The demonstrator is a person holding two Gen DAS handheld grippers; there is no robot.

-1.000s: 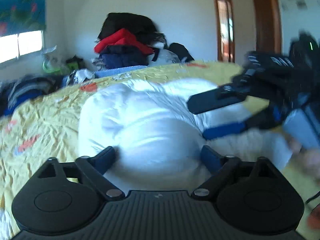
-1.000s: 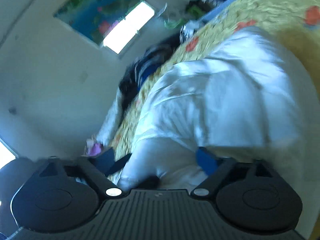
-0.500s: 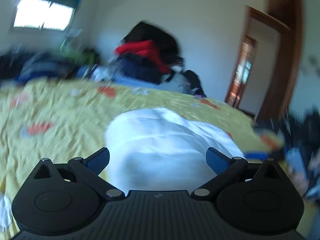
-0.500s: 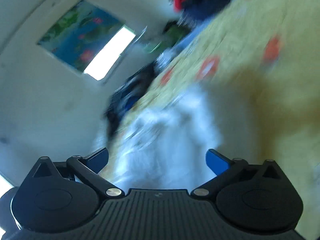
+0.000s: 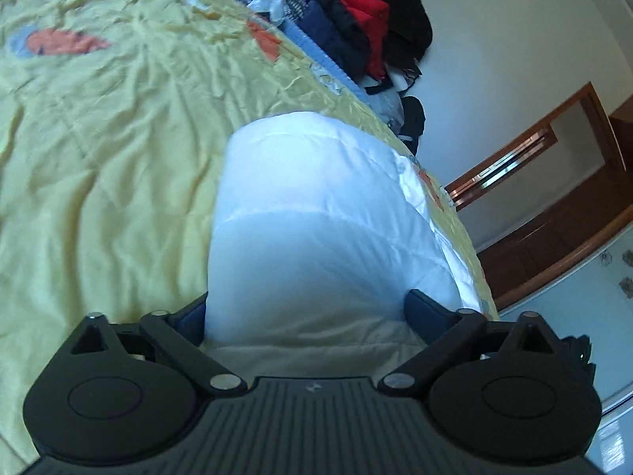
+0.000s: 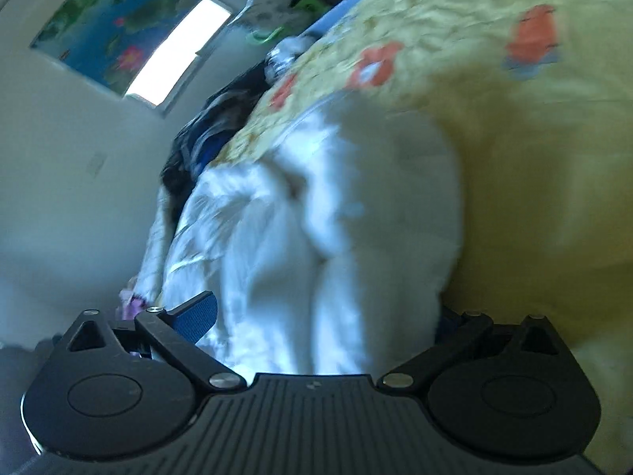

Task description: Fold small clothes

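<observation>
White garment (image 5: 316,229) is lying folded on the yellow bedspread (image 5: 99,150), occupying the centre of the left wrist view and running from 6 o'clock up toward 12 o'clock. In the right wrist view the same garment (image 6: 316,237) is sitting at centre, bunched and blurred, with the bedspread (image 6: 534,158) spreading to 3 o'clock.

Left gripper (image 5: 306,310) is standing with its jaws wide apart, having just been closing slightly; the near edge of the garment is lying between the blue pads, and whether the pads are touching the cloth cannot be told. Right gripper (image 6: 320,316) is also standing wide apart, its jaws having just been closing a little; cloth is lying between them, and the right pad is hidden behind it.

Pile of clothes (image 5: 356,31), red, navy and black, is sitting beyond the bed at 12 to 1 o'clock in the left view. Wooden door frame (image 5: 554,182) is showing at 3 o'clock. Window (image 6: 178,51) with a floral blind is showing at 10 o'clock in the right view.
</observation>
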